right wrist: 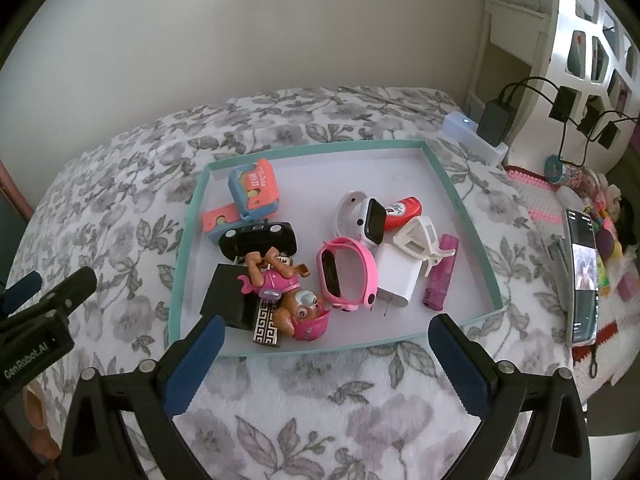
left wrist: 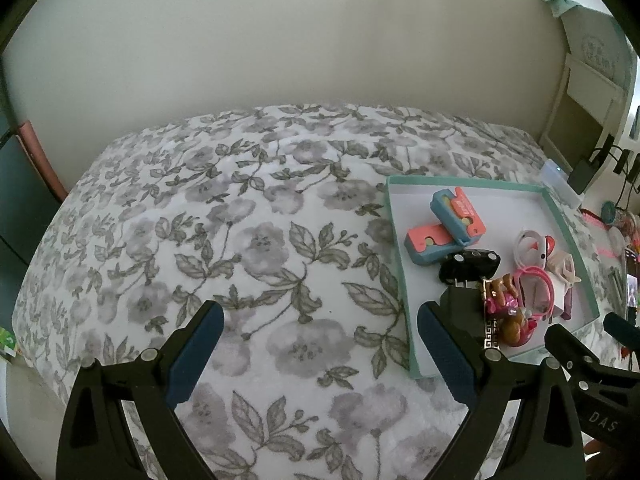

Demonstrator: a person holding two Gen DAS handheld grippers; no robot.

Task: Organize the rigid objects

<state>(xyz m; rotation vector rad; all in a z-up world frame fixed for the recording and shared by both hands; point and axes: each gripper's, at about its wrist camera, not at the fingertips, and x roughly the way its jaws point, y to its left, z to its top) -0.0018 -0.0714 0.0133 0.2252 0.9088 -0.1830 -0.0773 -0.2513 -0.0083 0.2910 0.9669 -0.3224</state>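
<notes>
A shallow teal-rimmed tray (right wrist: 460, 200) (left wrist: 394, 236) lies on the floral bedspread and holds several small objects: two pink-and-blue toy boxes (right wrist: 254, 190) (left wrist: 458, 210), a black toy car (right wrist: 258, 238) (left wrist: 470, 264), a pink puppy figure (right wrist: 290, 292) (left wrist: 506, 308), a pink watch (right wrist: 346, 272), a white watch (right wrist: 366, 216), a white charger (right wrist: 400, 276), a purple lighter (right wrist: 440, 276), a red tube (right wrist: 404, 208). My right gripper (right wrist: 326, 342) is open and empty just before the tray's near rim. My left gripper (left wrist: 320, 330) is open and empty over bare bedspread, left of the tray.
The floral bedspread (left wrist: 248, 240) stretches to a cream wall. At the right stand a white shelf unit with plugged chargers (right wrist: 568, 104), a phone with a lit screen (right wrist: 582, 276), a white box (right wrist: 476, 136) and colourful clutter (right wrist: 600, 208).
</notes>
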